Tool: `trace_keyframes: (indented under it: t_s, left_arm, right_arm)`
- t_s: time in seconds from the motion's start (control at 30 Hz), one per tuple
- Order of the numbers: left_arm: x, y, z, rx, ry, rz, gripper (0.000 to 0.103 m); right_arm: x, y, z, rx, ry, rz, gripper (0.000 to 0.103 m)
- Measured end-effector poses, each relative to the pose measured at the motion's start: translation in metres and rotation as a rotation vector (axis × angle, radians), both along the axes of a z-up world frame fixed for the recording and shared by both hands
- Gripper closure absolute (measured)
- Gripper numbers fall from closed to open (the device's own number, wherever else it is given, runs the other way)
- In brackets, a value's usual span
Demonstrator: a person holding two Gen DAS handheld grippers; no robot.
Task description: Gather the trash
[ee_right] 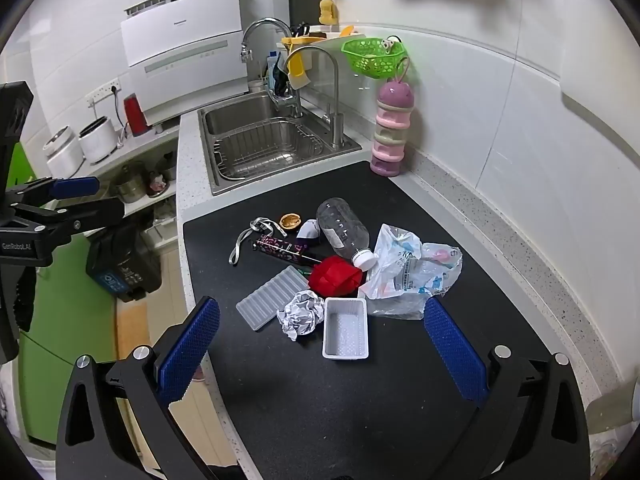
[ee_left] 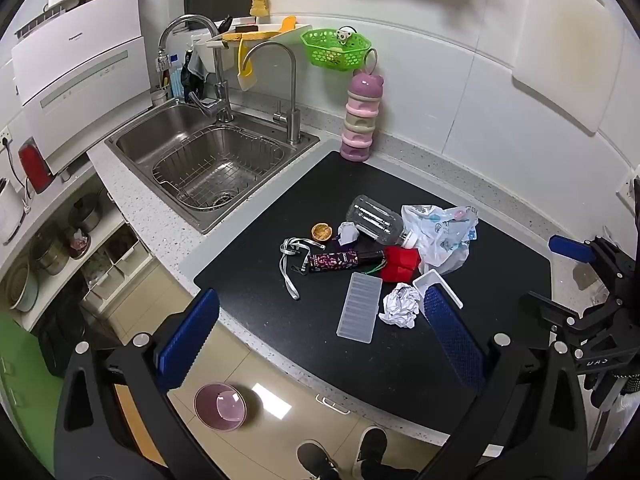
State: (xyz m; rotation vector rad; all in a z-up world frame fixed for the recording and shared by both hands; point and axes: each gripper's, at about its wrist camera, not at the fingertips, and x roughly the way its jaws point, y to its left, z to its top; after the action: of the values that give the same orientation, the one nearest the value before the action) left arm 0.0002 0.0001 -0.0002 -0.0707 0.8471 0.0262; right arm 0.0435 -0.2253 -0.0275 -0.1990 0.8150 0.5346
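Observation:
On a black mat [ee_left: 304,208] [ee_right: 320,400] lies a heap of trash: a clear plastic bottle [ee_left: 374,218] [ee_right: 340,226], a printed plastic bag [ee_left: 444,236] [ee_right: 408,276], a crumpled paper ball [ee_left: 400,304] [ee_right: 302,314], a white plastic tray [ee_right: 346,330] [ee_left: 434,282], a ridged clear lid [ee_left: 360,306] [ee_right: 272,296], a red wad [ee_left: 400,264] [ee_right: 334,276], a patterned tube [ee_left: 334,260] [ee_right: 280,246], a lanyard [ee_left: 290,256] [ee_right: 244,236] and a nut shell [ee_left: 322,232] [ee_right: 291,221]. My left gripper [ee_left: 320,336] is open, above the mat's front edge. My right gripper [ee_right: 320,348] is open, above the tray.
A steel sink [ee_left: 212,160] [ee_right: 264,144] with a wire basket sits left of the mat. A pink stacked container [ee_left: 360,120] [ee_right: 390,128] stands at the back wall. A pink bowl [ee_left: 220,406] lies on the floor below. A dark bin [ee_right: 124,260] stands on the floor.

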Motion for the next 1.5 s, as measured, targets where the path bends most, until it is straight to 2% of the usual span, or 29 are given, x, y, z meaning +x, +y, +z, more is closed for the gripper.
trace_keyframes:
  t_s: [1.5]
  left_arm:
    - [-0.0005,-0.0050,0.0009,0.006,-0.003,0.002,0.003]
  right_arm:
    - [-0.0033,0.0022,0.0008,0.004,-0.001,-0.003,0.005]
